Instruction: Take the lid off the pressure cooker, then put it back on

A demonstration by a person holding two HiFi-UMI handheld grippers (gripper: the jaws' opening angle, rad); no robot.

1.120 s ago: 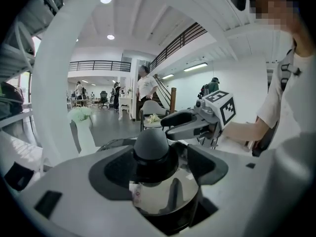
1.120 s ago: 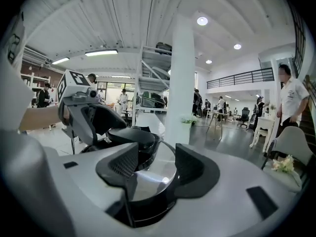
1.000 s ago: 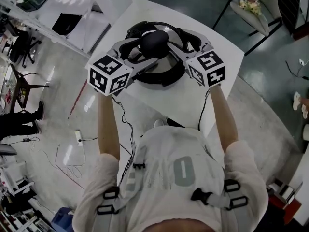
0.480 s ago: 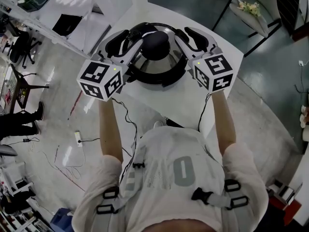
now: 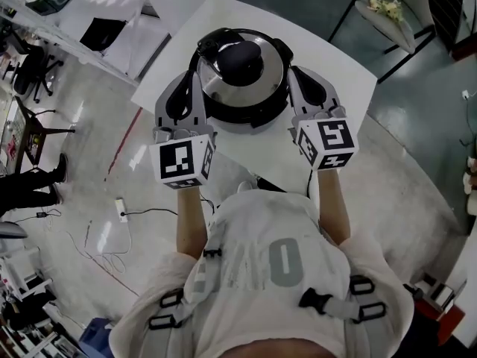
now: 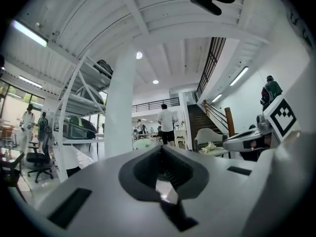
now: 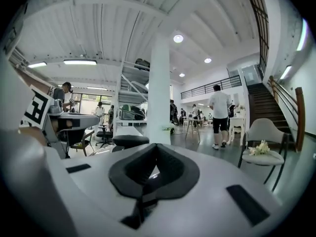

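The pressure cooker (image 5: 242, 88) stands on the white table (image 5: 339, 80), its steel lid (image 5: 261, 77) resting on the pot with the black knob (image 5: 240, 61) at its centre. My left gripper (image 5: 197, 75) lies along the cooker's left side, jaws shut and empty, as its own view shows (image 6: 160, 148). On the cooker's right side, my right gripper (image 5: 294, 71) is also shut on nothing (image 7: 157, 146). Neither touches the knob. The right gripper view catches the knob (image 7: 130, 141) to its left.
The table is small, with its edges close around the cooker. A chair with flowers (image 5: 387, 10) stands at the far right, shelving (image 5: 112, 13) at the far left. Cables and a power strip (image 5: 121, 213) lie on the floor. People walk in the hall behind (image 7: 218, 115).
Both grippers have let go of the black knob, drawn back and outward to the cooker's sides, and shut their jaws. The left one swung round to point straight ahead.
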